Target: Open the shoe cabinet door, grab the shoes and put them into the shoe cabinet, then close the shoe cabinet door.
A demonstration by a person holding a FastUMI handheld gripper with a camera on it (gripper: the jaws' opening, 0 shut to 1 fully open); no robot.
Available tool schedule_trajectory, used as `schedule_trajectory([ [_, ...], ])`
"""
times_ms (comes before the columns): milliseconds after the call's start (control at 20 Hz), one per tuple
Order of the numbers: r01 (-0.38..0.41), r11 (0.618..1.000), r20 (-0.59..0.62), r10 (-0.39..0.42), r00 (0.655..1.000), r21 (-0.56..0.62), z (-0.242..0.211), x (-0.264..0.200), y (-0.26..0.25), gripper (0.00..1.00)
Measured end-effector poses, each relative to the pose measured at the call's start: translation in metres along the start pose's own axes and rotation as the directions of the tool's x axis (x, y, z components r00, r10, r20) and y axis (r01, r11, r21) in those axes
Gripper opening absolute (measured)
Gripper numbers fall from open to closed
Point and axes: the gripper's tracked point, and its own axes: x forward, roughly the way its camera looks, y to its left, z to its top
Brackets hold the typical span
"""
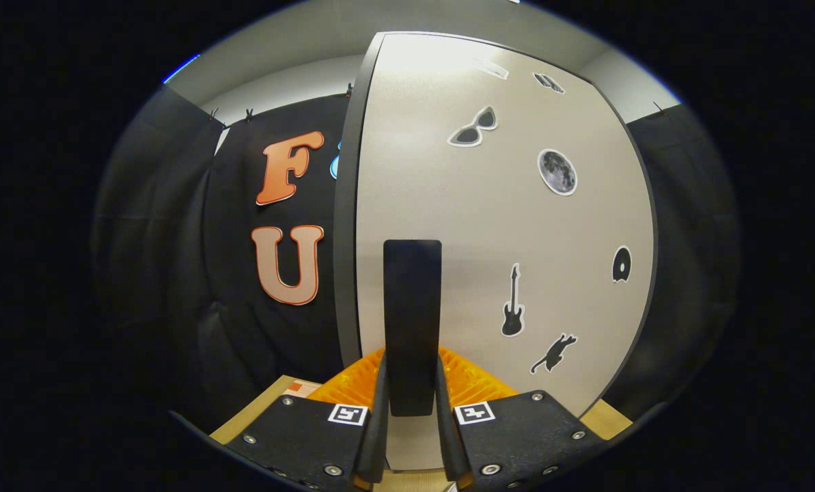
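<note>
My tongs [412, 417] are clamped on the black handle [412, 321] of the cabinet door [489, 225], one finger on each side of it. The door's dark hinge-or-free edge [344, 225] is just left of the handle; can't tell which. Step looks like swinging the door: keep the grip square on the handle, follow its arc, don't twist or pull straight. Stickers on the door face are irrelevant. Hidden: shoes, cabinet interior, how far the door is open. A strip of tabletop [257, 413] shows below, near its front edge.
</note>
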Motion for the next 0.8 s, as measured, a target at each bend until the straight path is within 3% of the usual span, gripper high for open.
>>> schedule_trajectory([
  [450,0.041,0.998,-0.008,-0.041,0.999,0.054,-0.005,-0.055,-0.025,0.31],
  [800,0.03,0.997,0.002,-0.031,1.0,0.075,-0.008,-0.099,-0.05,0.31],
])
